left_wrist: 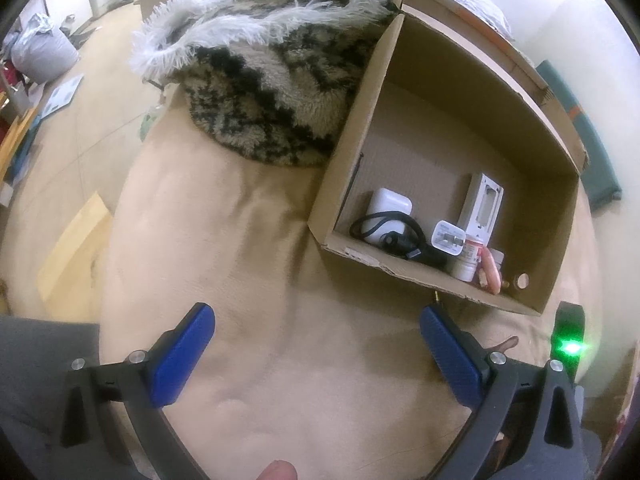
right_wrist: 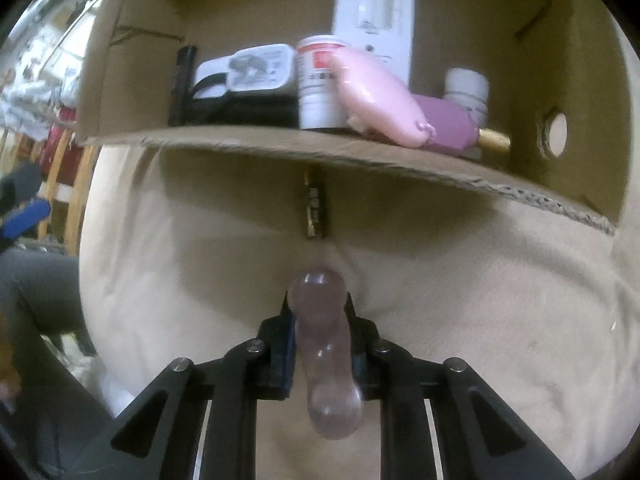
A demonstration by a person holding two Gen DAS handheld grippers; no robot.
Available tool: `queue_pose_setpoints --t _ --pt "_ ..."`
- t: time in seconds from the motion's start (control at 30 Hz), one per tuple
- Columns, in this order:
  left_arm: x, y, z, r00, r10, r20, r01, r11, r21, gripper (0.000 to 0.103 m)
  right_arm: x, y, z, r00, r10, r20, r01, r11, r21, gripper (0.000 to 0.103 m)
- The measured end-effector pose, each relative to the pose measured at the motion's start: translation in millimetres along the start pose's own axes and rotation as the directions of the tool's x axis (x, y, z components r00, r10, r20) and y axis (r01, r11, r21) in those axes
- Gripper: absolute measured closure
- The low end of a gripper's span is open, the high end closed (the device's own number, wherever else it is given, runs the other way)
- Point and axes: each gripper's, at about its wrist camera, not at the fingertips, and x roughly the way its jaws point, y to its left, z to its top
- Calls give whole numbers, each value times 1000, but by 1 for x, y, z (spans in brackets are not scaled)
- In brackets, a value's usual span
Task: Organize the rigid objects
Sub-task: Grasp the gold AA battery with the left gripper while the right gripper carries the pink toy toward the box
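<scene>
An open cardboard box (left_wrist: 472, 72) lies on a beige bed cover (left_wrist: 260, 260). Inside it are a white charger case (left_wrist: 390, 204), a black cable (left_wrist: 380, 236), a white plug (left_wrist: 448, 238), a white bottle (right_wrist: 318, 84), a glossy pink oblong piece (right_wrist: 380, 100) and a white flat device (right_wrist: 374, 12). My right gripper (right_wrist: 320, 306) is shut on a translucent lilac bone-shaped piece (right_wrist: 324, 320), just in front of the box's near wall (right_wrist: 320, 154). My left gripper (left_wrist: 316, 320) hangs open over the bare cover, left of the box.
A small dark and brass object (right_wrist: 314, 208) lies on the cover right before the box. A furry patterned blanket (left_wrist: 272, 92) is heaped against the box's left wall. A black unit with a green light (left_wrist: 570, 346) sits at the lower right. The floor (left_wrist: 80, 128) with clutter lies left.
</scene>
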Motion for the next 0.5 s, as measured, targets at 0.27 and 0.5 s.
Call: queue_pose_setpoints --t 0.27,0.5 --pt "8 -4 -6 1000 15 -16 -15 999 35 1 -47 12 -8 994 -18 108 19 1000 -11 83" --pt "28 -38 -18 998 23 -59 -16 993 117 1 -121 -8 -13 962 -55 267 48 998 33 83"
